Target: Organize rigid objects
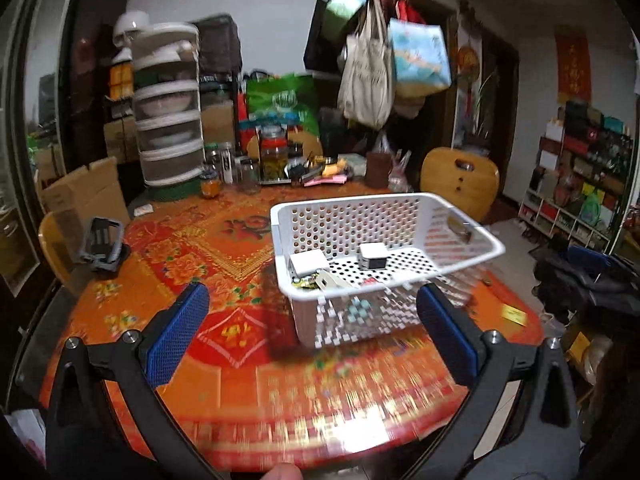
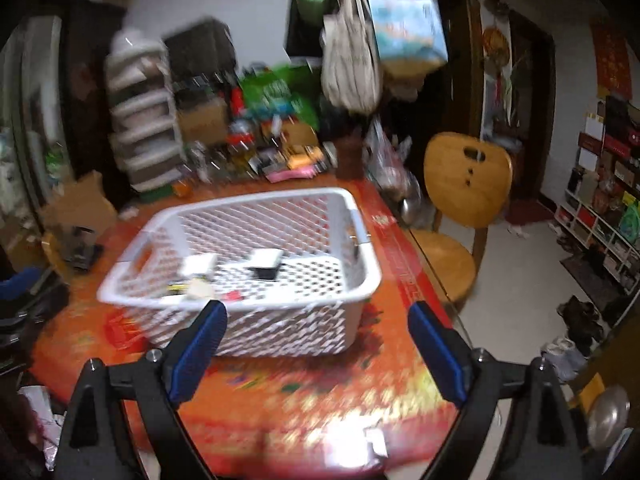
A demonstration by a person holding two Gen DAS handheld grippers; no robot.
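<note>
A white perforated plastic basket [image 1: 452, 216] stands on the red and orange patterned table [image 1: 192, 256]. It also shows in the right wrist view [image 2: 356, 216]. Inside lie two small white boxes [image 1: 307, 263] [image 1: 373, 255] and a few small items [image 1: 320, 280]; in the right wrist view the boxes [image 2: 198, 264] [image 2: 267, 262] are blurred. My left gripper [image 1: 312, 332] is open and empty, hovering in front of the basket's near wall. My right gripper [image 2: 316, 340] is open and empty, also just in front of the basket.
A black holder [image 1: 100, 246] sits at the table's left edge. Jars [image 1: 274, 152], a tiered food cover [image 1: 168, 108] and clutter fill the far side. A wooden chair [image 2: 464, 184] stands right of the table. Bags [image 1: 368, 76] hang behind.
</note>
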